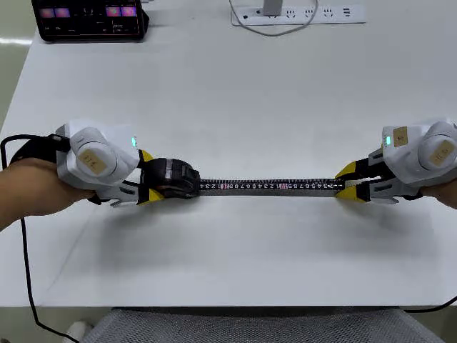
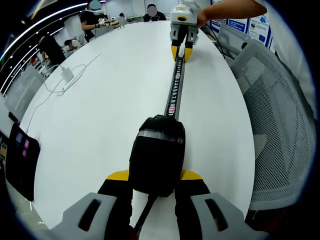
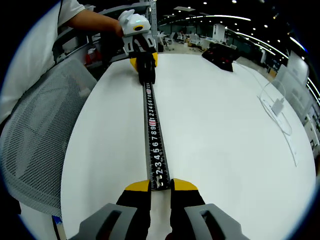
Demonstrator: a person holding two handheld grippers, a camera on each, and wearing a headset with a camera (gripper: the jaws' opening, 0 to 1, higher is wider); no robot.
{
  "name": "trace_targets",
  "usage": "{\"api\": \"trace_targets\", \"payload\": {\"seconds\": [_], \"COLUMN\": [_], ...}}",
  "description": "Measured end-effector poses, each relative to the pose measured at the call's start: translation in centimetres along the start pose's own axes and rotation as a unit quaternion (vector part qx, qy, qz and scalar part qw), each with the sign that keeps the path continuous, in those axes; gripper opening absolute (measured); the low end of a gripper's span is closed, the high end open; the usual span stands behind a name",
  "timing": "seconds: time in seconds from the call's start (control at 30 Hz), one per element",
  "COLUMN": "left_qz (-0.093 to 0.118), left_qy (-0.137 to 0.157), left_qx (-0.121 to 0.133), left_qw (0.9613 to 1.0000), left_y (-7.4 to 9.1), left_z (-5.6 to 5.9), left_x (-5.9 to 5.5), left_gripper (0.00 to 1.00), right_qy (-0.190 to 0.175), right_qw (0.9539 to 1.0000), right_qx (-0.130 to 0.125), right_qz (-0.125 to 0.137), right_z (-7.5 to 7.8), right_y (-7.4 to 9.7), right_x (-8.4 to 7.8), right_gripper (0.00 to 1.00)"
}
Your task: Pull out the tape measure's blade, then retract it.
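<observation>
**Q:** Where's the tape measure (image 1: 189, 183)?

**A:** On the bench (image 1: 235, 100), well nearer the person than the power strip (image 1: 298, 14). Left gripper (image 1: 150, 176) fingers clamp its black case (image 1: 173, 179). Blade (image 1: 271, 186) runs L-to-R, parallel to the strip, tip pointing right into right gripper (image 1: 347, 182), fingers pinched shut on the end.

**Q:** Handling?

**A:** Case prob. rigid, light. Blade thin, springy, likely slippery; best held at the end hook.

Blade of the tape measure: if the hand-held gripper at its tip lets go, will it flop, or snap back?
The blade runs straight between case and right hand-held gripper, so it is probably fairly stiff along its length. It looks thin and narrow, so sideways pushes would likely buckle it. Released, it may whip back toward the case.
</observation>
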State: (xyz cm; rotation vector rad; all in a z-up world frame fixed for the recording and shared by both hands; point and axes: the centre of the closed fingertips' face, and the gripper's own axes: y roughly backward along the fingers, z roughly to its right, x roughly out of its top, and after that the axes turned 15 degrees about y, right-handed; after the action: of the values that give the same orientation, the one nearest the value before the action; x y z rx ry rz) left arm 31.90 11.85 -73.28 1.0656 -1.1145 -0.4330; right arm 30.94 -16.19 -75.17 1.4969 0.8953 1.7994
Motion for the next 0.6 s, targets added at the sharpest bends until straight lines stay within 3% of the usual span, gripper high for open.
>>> {"api": "trace_targets", "payload": {"seconds": [0.6], "left_qz": [0.004], "left_qy": [-0.003], "left_qx": [0.002], "left_qw": [1.0000], "left_y": [0.05], "left_z": [0.03], "left_x": [0.09], "left_gripper": [0.28], "right_qy": [0.002], "right_qw": [1.0000], "right_qx": [0.002], "right_qz": [-0.010], "right_z": [-0.24], "right_y": [0.08], "right_x": [-0.05], "right_gripper": [0.12]}}
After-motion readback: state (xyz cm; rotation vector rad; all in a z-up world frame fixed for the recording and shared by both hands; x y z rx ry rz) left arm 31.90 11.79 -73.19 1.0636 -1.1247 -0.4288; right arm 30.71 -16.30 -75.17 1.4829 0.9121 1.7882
